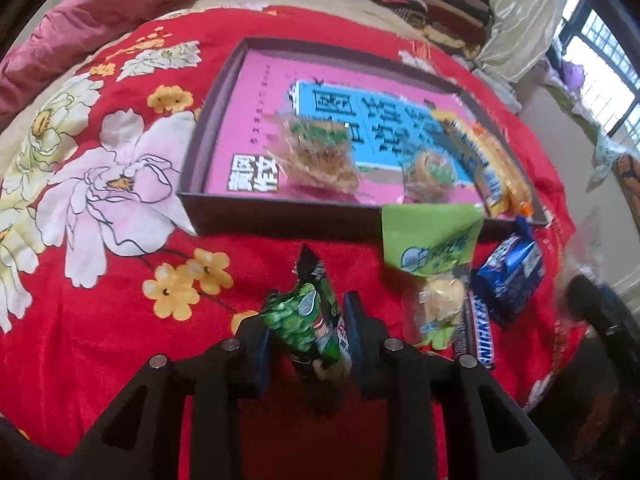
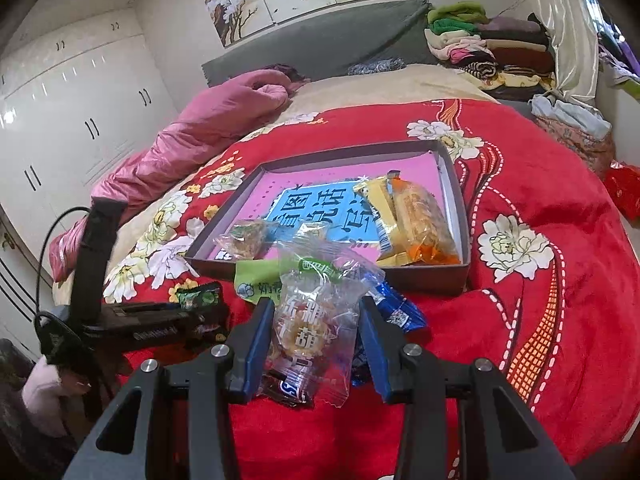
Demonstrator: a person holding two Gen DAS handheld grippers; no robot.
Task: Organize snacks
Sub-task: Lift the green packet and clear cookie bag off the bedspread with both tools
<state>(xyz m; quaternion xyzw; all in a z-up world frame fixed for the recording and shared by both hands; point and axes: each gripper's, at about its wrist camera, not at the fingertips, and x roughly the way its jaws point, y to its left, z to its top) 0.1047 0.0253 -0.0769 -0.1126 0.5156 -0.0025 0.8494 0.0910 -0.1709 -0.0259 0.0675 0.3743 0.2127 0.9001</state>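
Green snack pack (image 1: 306,320) pinched in left gripper (image 1: 307,334), right gripper (image 2: 312,334) clamps clear cookie bag (image 2: 316,316): lift both w/o squeezing, drop in tray (image 1: 280,208).

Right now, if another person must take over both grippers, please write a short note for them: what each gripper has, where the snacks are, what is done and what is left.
Left gripper: shut on the green snack packet, above the red blanket.
Right gripper: shut on the clear cookie packet, in front of the box.
Done: the shallow box already holds two clear-wrapped cakes, a yellow bar and an orange-ended cake packet.
Left: both held packets, plus the light green packet leaning on the box's front wall, the blue packet, the Snickers bar and one clear-wrapped cake on the blanket.
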